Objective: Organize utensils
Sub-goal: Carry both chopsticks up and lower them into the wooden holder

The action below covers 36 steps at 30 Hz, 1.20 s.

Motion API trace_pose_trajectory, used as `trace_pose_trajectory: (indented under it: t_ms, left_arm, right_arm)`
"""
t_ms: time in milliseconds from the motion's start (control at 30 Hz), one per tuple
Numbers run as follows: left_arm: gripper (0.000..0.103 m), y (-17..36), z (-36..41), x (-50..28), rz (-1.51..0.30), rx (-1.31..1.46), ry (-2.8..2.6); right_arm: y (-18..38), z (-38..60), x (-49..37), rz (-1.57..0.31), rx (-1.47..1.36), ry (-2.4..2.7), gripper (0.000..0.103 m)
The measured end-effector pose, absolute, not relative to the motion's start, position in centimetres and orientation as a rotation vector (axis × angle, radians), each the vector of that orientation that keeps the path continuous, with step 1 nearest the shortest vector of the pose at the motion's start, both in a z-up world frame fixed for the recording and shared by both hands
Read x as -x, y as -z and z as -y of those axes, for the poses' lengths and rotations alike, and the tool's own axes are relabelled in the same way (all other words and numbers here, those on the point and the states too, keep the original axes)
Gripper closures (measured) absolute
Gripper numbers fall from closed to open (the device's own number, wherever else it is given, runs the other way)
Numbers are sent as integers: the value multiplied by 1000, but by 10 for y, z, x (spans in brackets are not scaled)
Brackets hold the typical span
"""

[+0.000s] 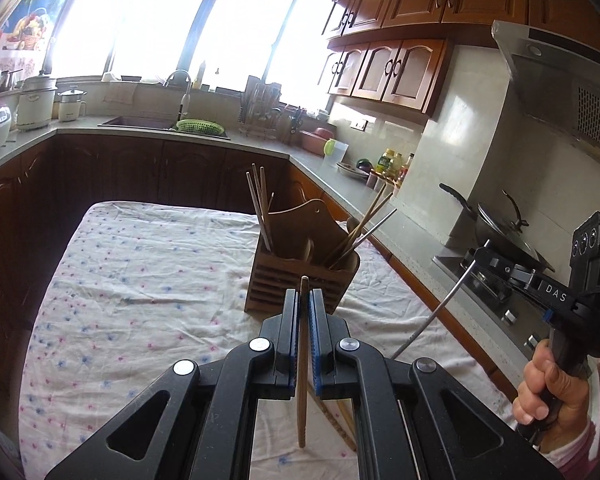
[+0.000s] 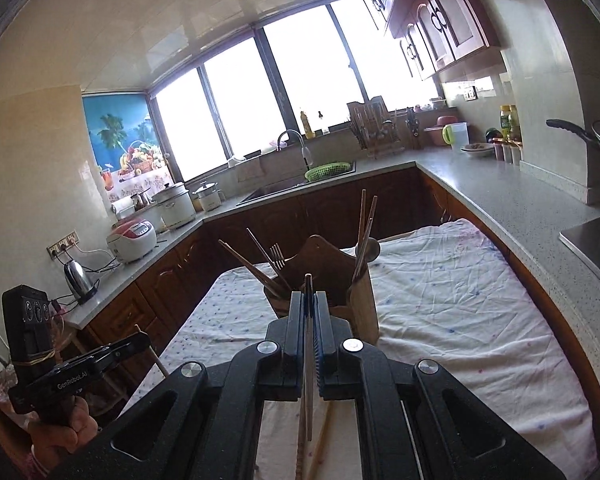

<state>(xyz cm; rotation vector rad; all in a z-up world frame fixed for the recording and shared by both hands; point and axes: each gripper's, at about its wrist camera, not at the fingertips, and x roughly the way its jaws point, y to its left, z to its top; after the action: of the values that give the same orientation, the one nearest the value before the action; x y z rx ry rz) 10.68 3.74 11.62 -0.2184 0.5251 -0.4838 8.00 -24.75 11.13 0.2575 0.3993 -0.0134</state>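
With a brown wooden chopstick (image 1: 302, 360) clamped upright in the left fingers (image 1: 304, 300) and a thin metal chopstick (image 2: 309, 360) in the right fingers (image 2: 309, 304), either could be snagged on utensils crowding the slatted wooden holder (image 1: 296, 276) at frame centre on the cloth-covered desk (image 1: 140, 280).

Two handheld grippers are in use, the left gripper (image 1: 305, 300) and the right gripper (image 2: 310, 303), each with two fingers. Each grips one utensil: one wooden chopstick (image 1: 302, 364) in the left, one thin metal utensil (image 2: 308, 360) in the right. One wooden utensil holder (image 1: 300, 276) stands on one cloth-covered worktop (image 1: 140, 280). The sticks rising from its left side number about four, including one fork (image 2: 277, 253); those on its right, about four, though overlap makes the count uncertain. At least two more chopsticks (image 2: 320, 444) lie on the cloth.
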Motion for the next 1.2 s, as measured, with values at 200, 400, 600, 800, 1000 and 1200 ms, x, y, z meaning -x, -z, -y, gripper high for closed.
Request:
trace_pose_trajectory:
  t_ms: [200,400,600,800,1000,1200]
  left_arm:
    - [100,-122,-33,-114,-502,215,479]
    - [100,-130,-34,-122,-469,214,478]
    - [100,-141,-33,-131,-422,212,476]
    - [100,-154,-34,-147,-354,220,466]
    - [100,-168,-29,-170,-276,210,455]
    - [100,-175,-16,-204,-213,202,424]
  right_arm:
    - [-114,251,-83,-394,-256,17,99]
    - [-118,253,-88,-382,-255,19,99]
    - [-126,256,-95,-363,-247,26,99]
    - [-139,259,-109,-330,-237,32,99]
    - [-156,263,-129,-283,-224,43,99]
    - [-172,271,-157,-241,-219,69,99]
